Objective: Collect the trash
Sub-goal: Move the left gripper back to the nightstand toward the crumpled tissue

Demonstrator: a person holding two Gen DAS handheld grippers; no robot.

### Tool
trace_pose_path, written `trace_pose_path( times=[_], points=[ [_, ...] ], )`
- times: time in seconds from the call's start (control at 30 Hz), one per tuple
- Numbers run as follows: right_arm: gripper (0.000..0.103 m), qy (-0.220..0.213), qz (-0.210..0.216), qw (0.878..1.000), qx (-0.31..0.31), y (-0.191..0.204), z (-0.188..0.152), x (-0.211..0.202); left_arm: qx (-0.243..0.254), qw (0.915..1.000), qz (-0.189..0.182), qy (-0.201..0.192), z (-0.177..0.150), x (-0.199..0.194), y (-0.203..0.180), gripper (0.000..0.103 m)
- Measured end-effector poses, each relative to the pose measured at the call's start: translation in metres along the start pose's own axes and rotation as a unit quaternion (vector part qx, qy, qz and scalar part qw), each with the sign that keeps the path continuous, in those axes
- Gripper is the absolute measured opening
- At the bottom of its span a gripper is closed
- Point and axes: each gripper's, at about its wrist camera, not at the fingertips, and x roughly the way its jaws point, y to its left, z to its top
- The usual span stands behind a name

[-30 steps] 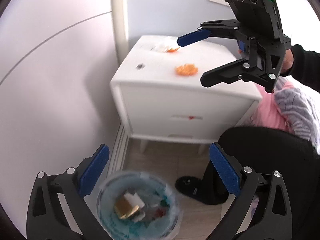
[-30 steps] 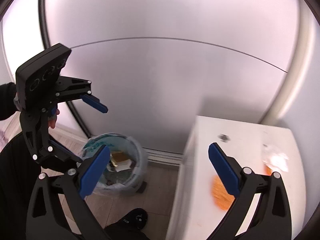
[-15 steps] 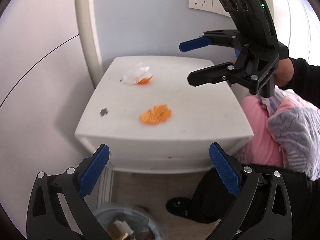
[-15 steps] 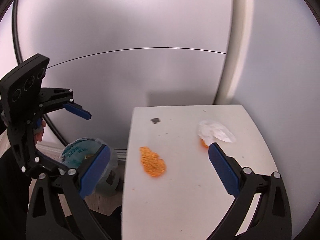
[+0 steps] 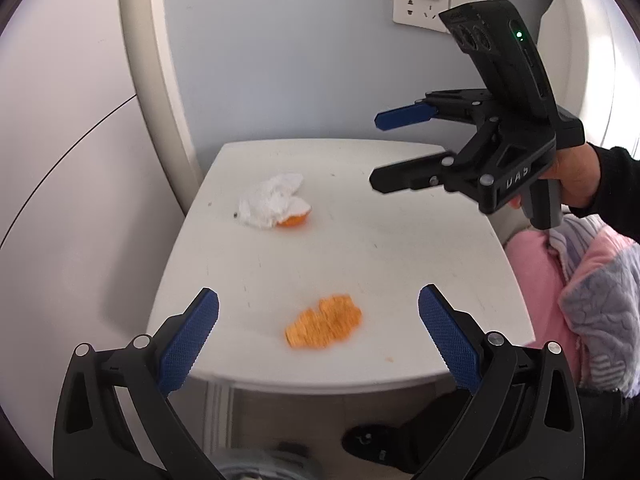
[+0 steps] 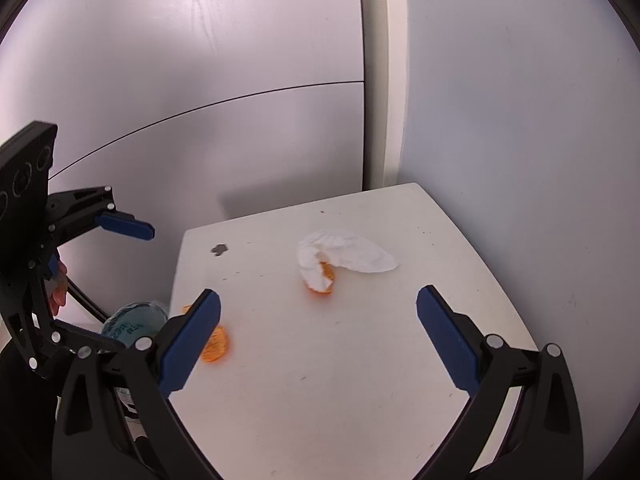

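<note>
Surroundings: a white nightstand [image 5: 420,264] is standing in the corner against a pale blue wall, with a wall socket [image 5: 420,4] above it and a pink and grey blanket [image 5: 592,280] lying to its right. A small dark speck [image 6: 219,249] is sitting near the top's far left edge.
Bin: a lined trash bin [image 6: 134,320] is showing on the floor just left of the nightstand, partly hidden behind the right gripper's finger.
Left gripper [image 5: 316,344]: its jaws are standing wide apart with nothing between them, hovering over the front edge of the top.
Right gripper [image 6: 316,336]: it is hanging above the nightstand, fingers spread and empty.
Orange peel [image 5: 323,326]: a flat, blurred orange scrap is lying near the front edge, between the left gripper's fingertips in that view.
Tissue [image 5: 272,200]: a crumpled white wad is resting farther back, ahead of the right gripper.
Second peel [image 5: 296,219]: a smaller orange piece is peeking from under the tissue, touching it.
</note>
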Motion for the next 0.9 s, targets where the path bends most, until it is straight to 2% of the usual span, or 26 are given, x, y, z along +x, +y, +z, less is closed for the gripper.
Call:
trace_pose_path(
  times=[0.17, 0.37, 0.53, 0.73, 0.9],
  points=[
    [0.096, 0.013, 0.009, 1.000, -0.005, -0.010, 0.005, 0.025, 0.016, 0.9998, -0.003, 0.011, 0.017, 0.022, 0.012, 0.097],
    [0.096, 0.030, 0.044, 0.998, -0.038, -0.022, 0.007, 0.042, 0.033, 0.9988, -0.019, 0.029, 0.033, 0.050, 0.036, 0.097],
    [0.096, 0.046, 0.070, 0.993, -0.078, -0.028, 0.010, 0.054, 0.058, 0.9966, -0.038, 0.045, 0.038, 0.070, 0.045, 0.097],
    [0.096, 0.062, 0.097, 0.986, -0.119, -0.030, 0.016, 0.070, 0.081, 0.9933, -0.069, 0.044, 0.048, 0.089, 0.054, 0.097],
    [0.096, 0.078, 0.100, 0.981, -0.143, -0.035, 0.017, 0.082, 0.105, 0.9895, -0.083, 0.055, 0.052, 0.105, 0.063, 0.097]
  ],
)
